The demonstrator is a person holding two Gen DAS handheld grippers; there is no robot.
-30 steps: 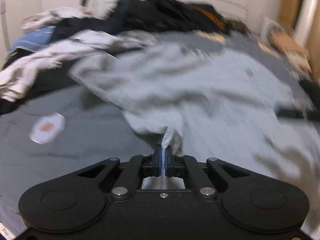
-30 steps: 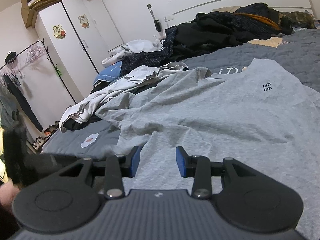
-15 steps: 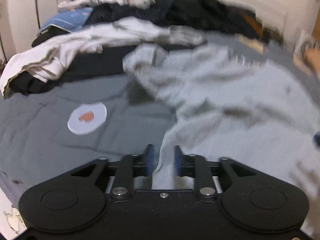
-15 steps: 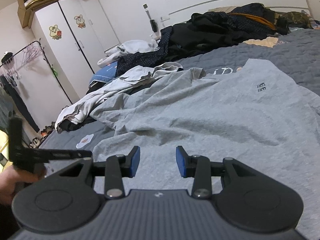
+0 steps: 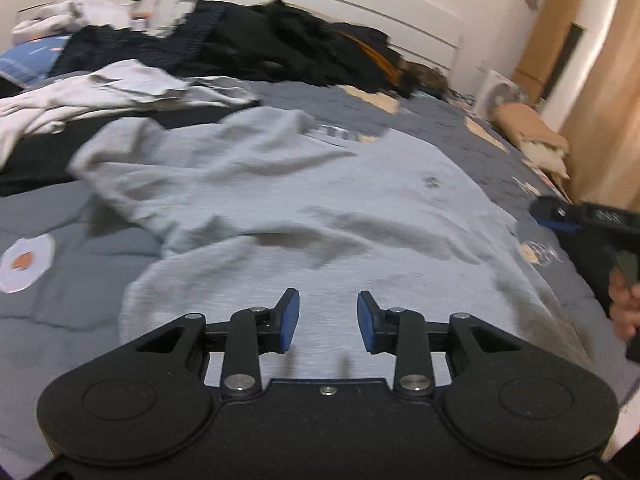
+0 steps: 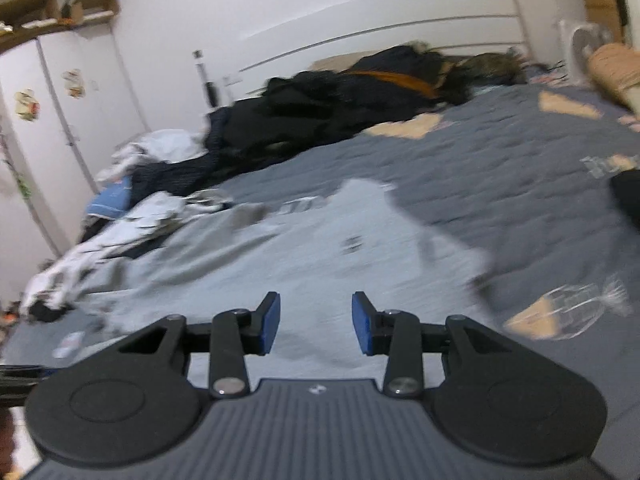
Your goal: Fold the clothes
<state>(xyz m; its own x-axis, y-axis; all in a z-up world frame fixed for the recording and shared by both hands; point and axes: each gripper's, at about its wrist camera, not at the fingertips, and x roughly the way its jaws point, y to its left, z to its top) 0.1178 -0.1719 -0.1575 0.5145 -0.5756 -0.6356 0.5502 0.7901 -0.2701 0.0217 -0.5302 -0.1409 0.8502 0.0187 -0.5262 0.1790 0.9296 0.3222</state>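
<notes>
A light grey T-shirt point(image 5: 312, 208) lies spread and rumpled on the dark grey bed cover point(image 5: 60, 288), its small chest mark facing up. My left gripper point(image 5: 328, 322) hovers open above the shirt's near hem, with nothing between its blue pads. In the right wrist view the same shirt point(image 6: 304, 256) lies ahead, blurred by motion. My right gripper point(image 6: 316, 322) is open over the shirt's lower part, holding nothing. The right gripper also shows at the right edge of the left wrist view, held by a hand point(image 5: 624, 300).
A heap of dark clothes point(image 5: 288, 48) fills the head of the bed, with pale garments point(image 5: 108, 92) to its left. A white headboard point(image 6: 400, 36) stands behind. A white wardrobe point(image 6: 48, 120) is at the left, and a fan point(image 5: 500, 92) and beige bundle point(image 5: 528, 128) at the right.
My left gripper let go of the shirt's hem and opened, then swung right. My right gripper stayed open and swung right along the bed.
</notes>
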